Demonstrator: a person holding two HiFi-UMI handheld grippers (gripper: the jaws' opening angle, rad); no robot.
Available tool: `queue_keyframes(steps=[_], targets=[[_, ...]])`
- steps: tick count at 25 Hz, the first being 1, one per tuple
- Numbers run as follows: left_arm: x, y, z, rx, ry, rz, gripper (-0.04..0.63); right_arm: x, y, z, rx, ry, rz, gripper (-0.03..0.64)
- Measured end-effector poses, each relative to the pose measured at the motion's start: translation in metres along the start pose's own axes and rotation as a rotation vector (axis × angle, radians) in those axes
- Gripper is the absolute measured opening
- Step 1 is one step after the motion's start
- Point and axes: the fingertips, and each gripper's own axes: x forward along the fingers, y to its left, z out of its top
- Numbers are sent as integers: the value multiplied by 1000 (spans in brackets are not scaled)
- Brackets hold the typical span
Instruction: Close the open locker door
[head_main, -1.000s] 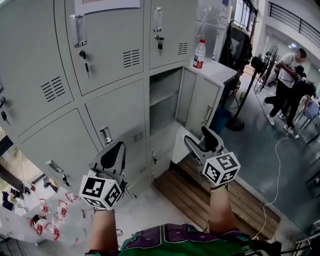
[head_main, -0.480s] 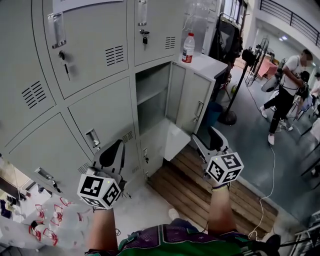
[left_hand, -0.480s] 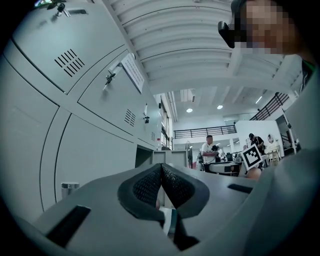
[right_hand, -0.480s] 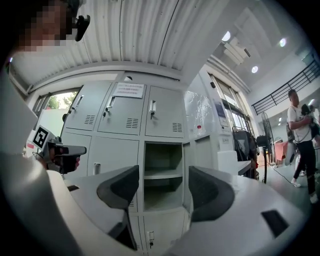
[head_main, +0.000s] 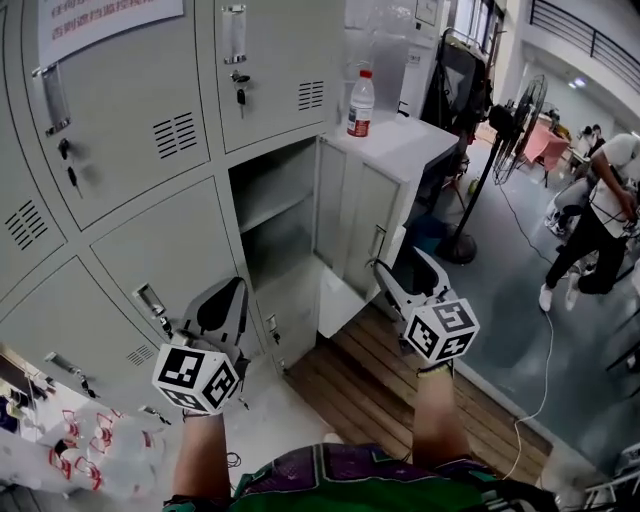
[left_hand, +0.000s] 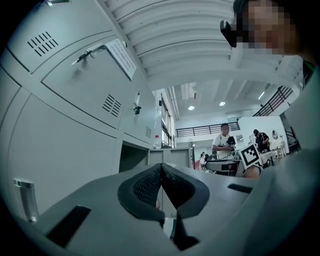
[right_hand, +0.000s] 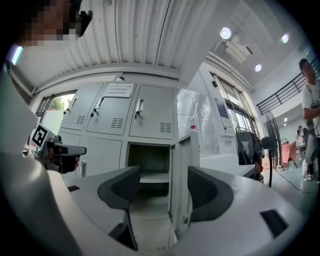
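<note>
Left gripper (left_hand: 161, 170) jaws pressed together; right gripper (right_hand: 162, 182) jaws closing, empty; locker door (right_hand: 182, 165) edge-on.

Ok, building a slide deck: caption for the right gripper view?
Right tool, jaws apart but closing on nothing, faces the edge of the open locker door.

one open locker door (head_main: 385, 210), one plastic bottle (head_main: 360, 103), one standing fan (head_main: 524, 102).

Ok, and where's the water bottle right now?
Head view, upper centre: the bottle stands on the low white cabinet, right of the lockers, just above the open locker door.
</note>
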Motion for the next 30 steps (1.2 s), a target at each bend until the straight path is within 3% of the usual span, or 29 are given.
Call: queue_keyframes(steps=[6, 13, 24, 27, 30], targets=[[40, -24, 8, 42, 6, 15, 21, 25, -48, -10, 28, -6, 13, 276], [69, -33, -8, 39, 27, 56, 20, 52, -83, -30, 47, 13, 61, 235], [72, -31, -18, 41, 44, 138, 21, 76, -88, -43, 39, 18, 124, 146], [72, -31, -19, 42, 43, 144, 20, 78, -89, -44, 51, 18, 128, 83], [73, -32, -20, 42, 41, 145, 21, 78, -89, -44, 50, 18, 127, 91]])
